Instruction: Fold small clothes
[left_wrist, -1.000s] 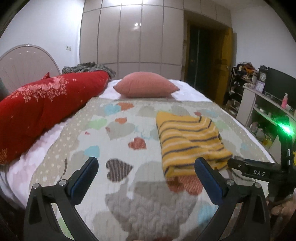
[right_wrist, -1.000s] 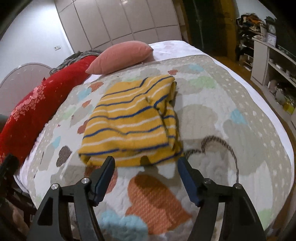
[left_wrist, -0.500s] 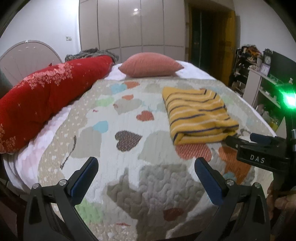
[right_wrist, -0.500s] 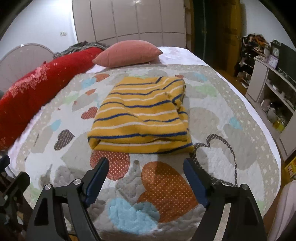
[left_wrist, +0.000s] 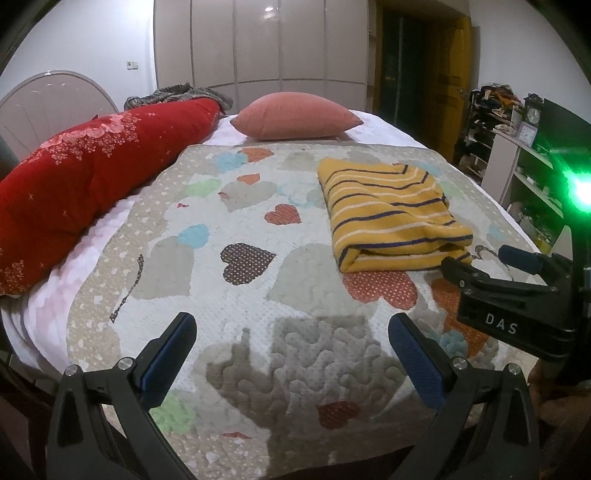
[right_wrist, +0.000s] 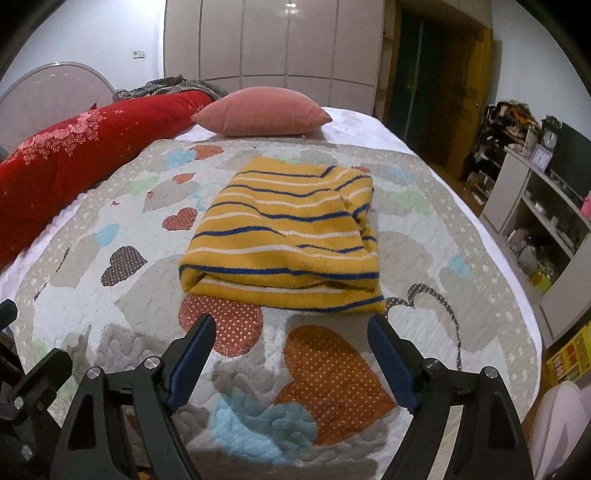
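Both tongs hang wide apart and empty, my left tongs (left_wrist: 291, 354) and right tongs (right_wrist: 291, 354), drawn back toward the foot of the bed since a second ago. At 12 o'clock of my right tongs the yellow striped sweater (right_wrist: 288, 236) lies folded on the heart-patterned quilt (right_wrist: 332, 373); I judge the fold finished. Beyond sit a pink pillow (right_wrist: 262, 114), at 10 o'clock a red duvet (left_wrist: 88, 166), at 2 o'clock shelves (right_wrist: 543, 206).

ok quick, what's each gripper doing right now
Left gripper: open, holding nothing, over the quilt.
Right gripper: open, holding nothing, short of the folded yellow striped sweater.
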